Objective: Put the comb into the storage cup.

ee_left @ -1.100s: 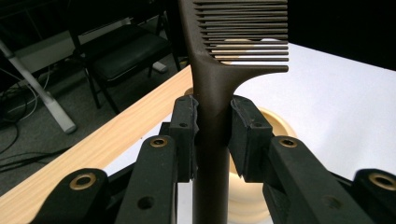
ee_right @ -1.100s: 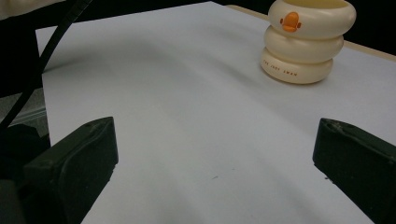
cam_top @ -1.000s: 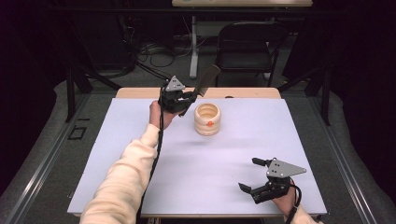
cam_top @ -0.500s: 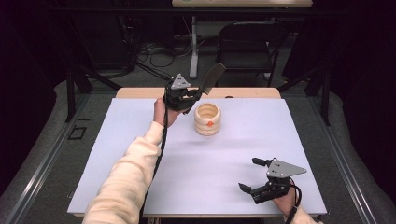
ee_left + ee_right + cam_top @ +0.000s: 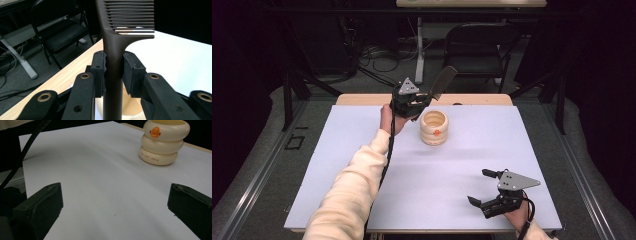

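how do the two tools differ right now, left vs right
The left tool is shut on a dark comb; the right tool is open and holds nothing. The left tool is at the far side of the table, raised beside the cream holder; the right tool is low near the front right corner, well away from that holder. Both are black, hand-held, with a grey three-cornered plate on top.

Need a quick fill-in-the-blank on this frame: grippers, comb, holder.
1. The left gripper is shut on the handle of a dark ____.
2. The right gripper has its jaws ____.
3. The cream holder bears an ____ duck bill.
4. The holder stands on the ____ table.

Missing words: comb; open; orange; white
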Demonstrator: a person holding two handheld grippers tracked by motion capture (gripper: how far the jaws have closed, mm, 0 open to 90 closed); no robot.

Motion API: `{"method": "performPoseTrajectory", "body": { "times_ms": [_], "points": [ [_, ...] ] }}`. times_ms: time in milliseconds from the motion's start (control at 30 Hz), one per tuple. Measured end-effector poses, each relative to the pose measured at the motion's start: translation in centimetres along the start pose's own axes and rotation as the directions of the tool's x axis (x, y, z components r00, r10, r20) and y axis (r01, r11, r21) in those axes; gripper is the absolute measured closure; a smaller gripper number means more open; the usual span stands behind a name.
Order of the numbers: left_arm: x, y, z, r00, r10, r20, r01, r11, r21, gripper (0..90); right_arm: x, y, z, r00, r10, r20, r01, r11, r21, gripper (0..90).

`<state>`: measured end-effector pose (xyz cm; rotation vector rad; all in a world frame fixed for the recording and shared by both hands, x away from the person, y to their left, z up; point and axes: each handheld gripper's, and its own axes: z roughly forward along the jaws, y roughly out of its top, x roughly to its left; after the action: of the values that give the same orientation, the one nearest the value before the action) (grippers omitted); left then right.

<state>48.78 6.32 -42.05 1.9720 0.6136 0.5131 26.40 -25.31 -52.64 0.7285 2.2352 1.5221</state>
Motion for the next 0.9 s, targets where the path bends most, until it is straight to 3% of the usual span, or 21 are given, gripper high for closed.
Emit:
{"method": "performPoseTrajectory", "body": {
  "times_ms": [900],
  "points": [
    [-0.55, 0.56, 0.90, 0.9999, -0.011, 0.011, 0.011, 0.9982, -0.059, 72.2, -0.01, 0.00, -0.01, 1.0000, 0.002, -0.002, -0.002, 1.000, 0.000, 0.0]
  ]
}}
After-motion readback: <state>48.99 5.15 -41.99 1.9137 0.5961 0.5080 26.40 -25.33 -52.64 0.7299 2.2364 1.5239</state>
